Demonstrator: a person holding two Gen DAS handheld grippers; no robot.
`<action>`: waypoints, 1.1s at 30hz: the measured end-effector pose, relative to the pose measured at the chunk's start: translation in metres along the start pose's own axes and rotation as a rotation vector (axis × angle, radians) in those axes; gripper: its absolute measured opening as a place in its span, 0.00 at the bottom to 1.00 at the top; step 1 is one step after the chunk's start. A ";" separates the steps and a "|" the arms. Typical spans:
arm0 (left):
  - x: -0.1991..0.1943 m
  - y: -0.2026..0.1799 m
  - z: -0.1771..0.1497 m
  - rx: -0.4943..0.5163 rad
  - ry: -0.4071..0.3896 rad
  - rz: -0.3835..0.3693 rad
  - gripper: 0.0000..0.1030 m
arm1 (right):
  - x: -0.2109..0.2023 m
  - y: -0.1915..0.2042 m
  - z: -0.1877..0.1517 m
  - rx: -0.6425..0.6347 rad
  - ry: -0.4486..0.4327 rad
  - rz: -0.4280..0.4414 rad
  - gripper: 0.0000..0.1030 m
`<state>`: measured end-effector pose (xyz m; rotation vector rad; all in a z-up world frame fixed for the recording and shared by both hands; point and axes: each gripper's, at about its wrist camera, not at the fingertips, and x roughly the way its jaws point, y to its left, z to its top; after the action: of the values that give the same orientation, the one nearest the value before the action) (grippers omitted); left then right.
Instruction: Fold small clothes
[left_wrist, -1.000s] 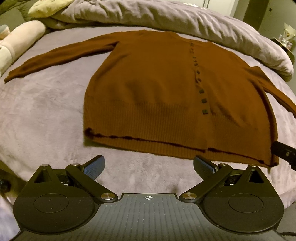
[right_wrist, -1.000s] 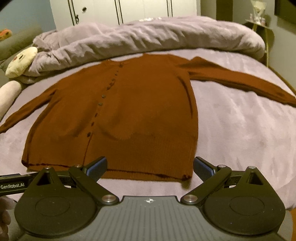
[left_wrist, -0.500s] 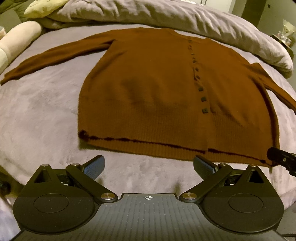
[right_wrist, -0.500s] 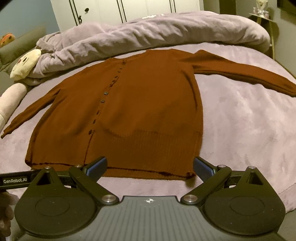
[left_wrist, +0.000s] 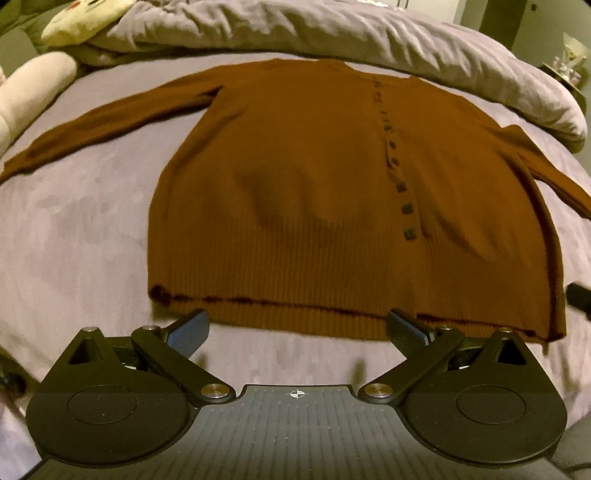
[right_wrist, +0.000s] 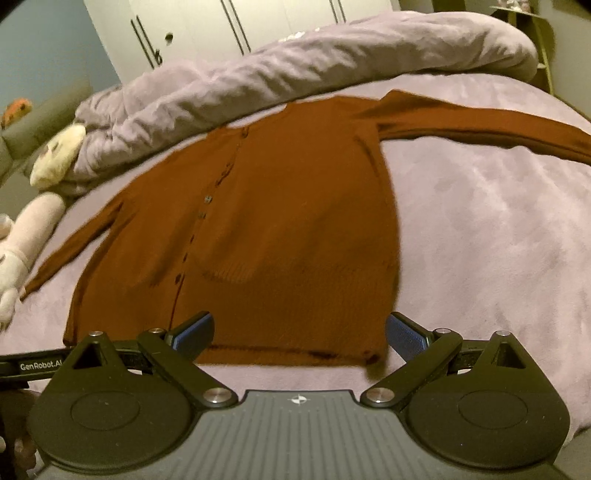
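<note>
One brown cardigan (left_wrist: 295, 192) lies flat and face up on a grey-lilac bed cover (left_wrist: 74, 229), hem toward both cameras, collar toward the far side. Both sleeves are spread outward: one sleeve (left_wrist: 110, 118) runs to the left edge of the left wrist view, the other sleeve (right_wrist: 480, 129) runs to the right edge of the right wrist view. A single row of dark buttons (left_wrist: 397, 173) runs down the front; about eight can be made out in the left wrist view, the upper ones blurred, so the count is uncertain. The hem shows a dark edge line and sits slightly uneven at its left corner.

The left gripper (left_wrist: 297, 326) hovers over the hem near the left half of the garment, its jaws spread wide and gripping nothing; the two fingertips frame the hem edge without clear contact. The right gripper (right_wrist: 299, 330) hovers at the hem on the right half, also spread wide and empty, with the hem's right corner just inside its right finger.

Behind the cardigan one bunched grey duvet (right_wrist: 295, 66) lies across the bed. One cream stuffed toy (right_wrist: 55, 158) rests at the duvet's left end, and a pale pink plush (right_wrist: 33, 229) lies beside it. White wardrobe doors (right_wrist: 221, 26) stand beyond the bed.
</note>
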<state>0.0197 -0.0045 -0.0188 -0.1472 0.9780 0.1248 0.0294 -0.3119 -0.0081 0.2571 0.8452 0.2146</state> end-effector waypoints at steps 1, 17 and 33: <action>0.001 -0.001 0.003 0.004 -0.004 0.004 1.00 | -0.002 -0.010 0.004 0.015 -0.021 -0.003 0.96; 0.053 -0.016 0.035 0.020 0.033 0.079 1.00 | -0.010 -0.260 0.106 0.547 -0.334 -0.334 0.55; 0.074 -0.006 0.037 -0.025 0.086 0.018 1.00 | 0.017 -0.366 0.123 0.900 -0.383 -0.329 0.18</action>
<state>0.0915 -0.0006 -0.0593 -0.1675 1.0639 0.1482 0.1651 -0.6709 -0.0549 0.9572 0.5421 -0.5312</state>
